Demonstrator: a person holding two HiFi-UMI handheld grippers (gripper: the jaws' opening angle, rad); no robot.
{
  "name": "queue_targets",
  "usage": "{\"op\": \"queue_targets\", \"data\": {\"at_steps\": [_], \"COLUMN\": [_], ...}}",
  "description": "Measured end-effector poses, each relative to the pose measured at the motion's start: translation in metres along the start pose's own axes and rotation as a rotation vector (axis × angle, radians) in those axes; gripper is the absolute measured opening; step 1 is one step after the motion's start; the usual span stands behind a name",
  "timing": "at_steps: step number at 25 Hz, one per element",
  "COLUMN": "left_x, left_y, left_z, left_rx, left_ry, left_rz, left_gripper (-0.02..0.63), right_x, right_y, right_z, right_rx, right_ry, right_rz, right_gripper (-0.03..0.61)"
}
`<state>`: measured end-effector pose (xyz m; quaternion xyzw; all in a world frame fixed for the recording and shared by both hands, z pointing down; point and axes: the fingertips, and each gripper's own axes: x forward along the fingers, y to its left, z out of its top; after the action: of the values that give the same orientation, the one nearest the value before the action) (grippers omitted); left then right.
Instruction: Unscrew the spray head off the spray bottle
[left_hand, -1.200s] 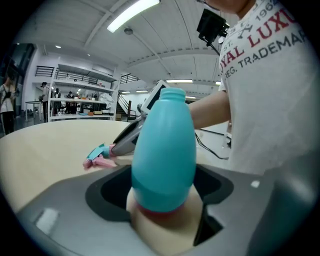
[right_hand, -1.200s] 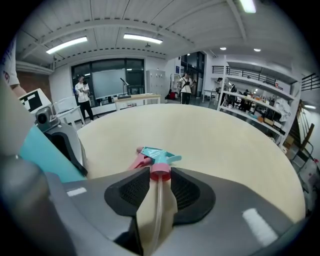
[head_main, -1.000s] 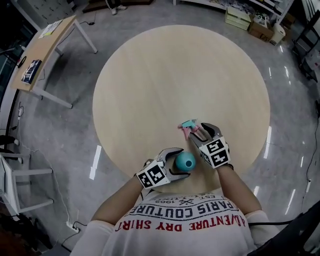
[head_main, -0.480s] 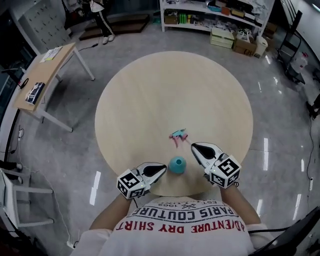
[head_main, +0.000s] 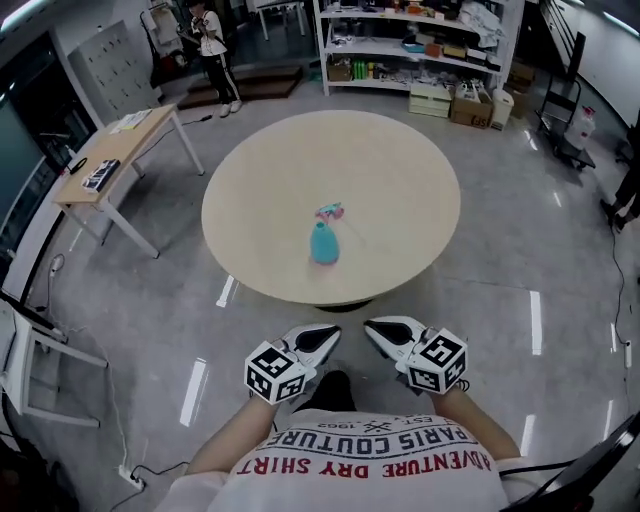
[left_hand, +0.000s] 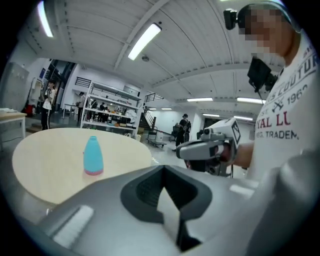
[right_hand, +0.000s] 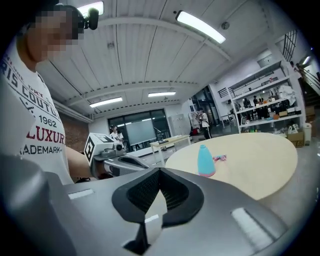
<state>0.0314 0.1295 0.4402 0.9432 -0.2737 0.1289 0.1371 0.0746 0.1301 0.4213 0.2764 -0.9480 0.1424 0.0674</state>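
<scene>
Standing upright neck-up, bottle (head_main: 323, 243), spray head (head_main: 329, 211) beside, L gripper (head_main: 328, 335), R gripper (head_main: 373, 327) both closed, empty

Matt wood table (head_main: 385, 185), glossy floor (head_main: 545, 320), plastic bottle (head_main: 322, 245)

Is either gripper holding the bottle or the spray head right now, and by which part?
Nothing is held. Left gripper and right gripper are shut, empty, off the table; the bottle stands there, spray head beside it.
</scene>
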Motion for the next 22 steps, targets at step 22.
{"op": "queue_targets", "data": {"at_steps": [22], "left_x": [-0.211], "left_y": [-0.211], "left_z": [-0.087], "left_rx": [0.085], "left_ry": [0.022], "left_rz": [-0.061], "left_gripper": [0.002], "right_x": [-0.109], "right_y": [0.306], "right_z": [-0.084], "right_rx": [-0.018], "right_ry": [-0.007], "right_rz": [-0.134], "right_gripper": [0.002]}}
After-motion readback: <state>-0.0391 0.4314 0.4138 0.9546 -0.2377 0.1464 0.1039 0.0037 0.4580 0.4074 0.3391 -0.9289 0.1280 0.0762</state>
